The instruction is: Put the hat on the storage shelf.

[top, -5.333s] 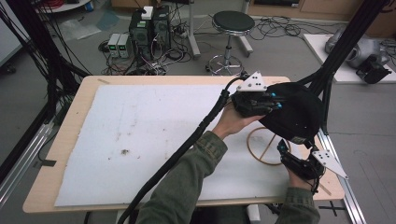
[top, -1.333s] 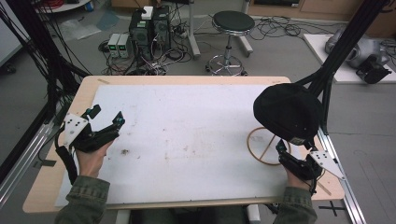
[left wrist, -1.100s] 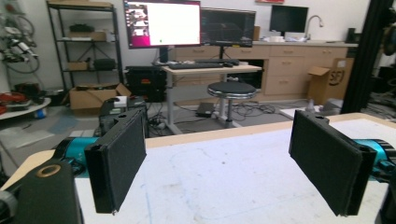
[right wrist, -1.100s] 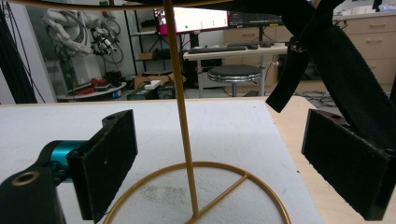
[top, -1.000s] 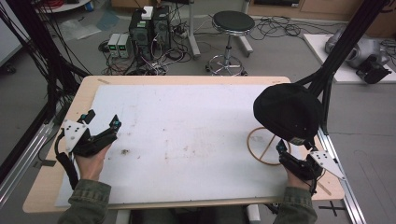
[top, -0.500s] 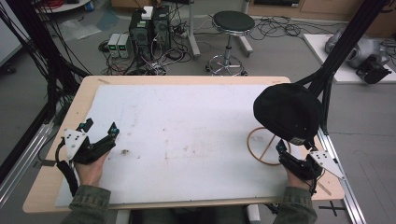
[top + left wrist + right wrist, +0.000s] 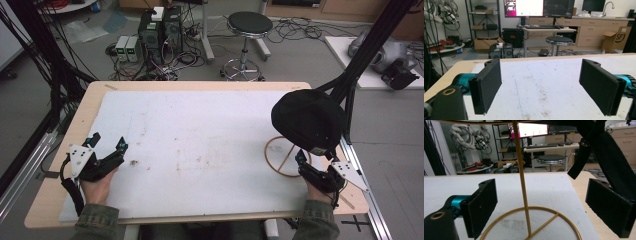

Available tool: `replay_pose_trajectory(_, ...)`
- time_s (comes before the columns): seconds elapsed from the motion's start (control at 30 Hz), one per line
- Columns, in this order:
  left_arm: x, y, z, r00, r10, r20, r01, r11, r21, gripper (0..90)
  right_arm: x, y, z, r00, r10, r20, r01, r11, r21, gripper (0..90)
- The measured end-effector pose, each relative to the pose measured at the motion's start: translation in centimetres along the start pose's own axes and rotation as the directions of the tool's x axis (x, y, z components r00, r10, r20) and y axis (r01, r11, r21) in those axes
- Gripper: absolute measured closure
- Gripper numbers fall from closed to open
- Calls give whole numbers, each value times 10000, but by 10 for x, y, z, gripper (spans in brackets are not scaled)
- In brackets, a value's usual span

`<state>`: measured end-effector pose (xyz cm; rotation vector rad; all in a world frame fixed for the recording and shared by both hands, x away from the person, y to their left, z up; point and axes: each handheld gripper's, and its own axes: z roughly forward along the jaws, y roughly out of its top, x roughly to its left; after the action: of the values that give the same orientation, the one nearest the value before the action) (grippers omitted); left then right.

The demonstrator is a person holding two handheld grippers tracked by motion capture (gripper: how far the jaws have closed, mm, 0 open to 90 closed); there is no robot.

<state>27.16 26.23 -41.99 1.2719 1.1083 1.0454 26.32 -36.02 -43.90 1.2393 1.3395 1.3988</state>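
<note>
A black cap hangs on top of a thin gold wire stand at the right side of the table. My right gripper stands open just in front of the stand's base ring. In the right gripper view the gold rod rises in the gap ahead of my right gripper, touching neither jaw, and the cap's black strap hangs at the upper right. My left gripper rests open near the table's left front. Nothing lies between the jaws of my left gripper.
A white foam sheet with faint stains covers the wooden table. Black frame poles rise at the right, close behind the cap. A round stool, computer boxes and cables sit on the floor beyond the far edge.
The left hand left the cap on the stand, crossed to the table's left side and drifted toward the front edge. The right gripper has stayed by the stand's base.
</note>
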Motion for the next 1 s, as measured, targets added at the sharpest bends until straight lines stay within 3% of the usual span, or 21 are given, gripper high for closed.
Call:
replay_pose_trajectory(0.23, 2, -4, -2, 9997, 239, 26, -239, 9996, 151, 182, -1, 0, 1, 10000, -40, -16, 40, 10000, -32, 96)
replay_pose_trajectory(0.77, 6, -6, -7, 9998, -166, 110, 165, 9998, 52, 183, -1, 0, 1, 9999, 44, -91, -43, 10000, 45, 96)
replay_pose_trajectory(1.0, 6, -8, -6, 9997, -163, 163, 159, 9997, 191, 182, -1, 0, 2, 9999, 92, -74, -92, 9999, 56, 97)
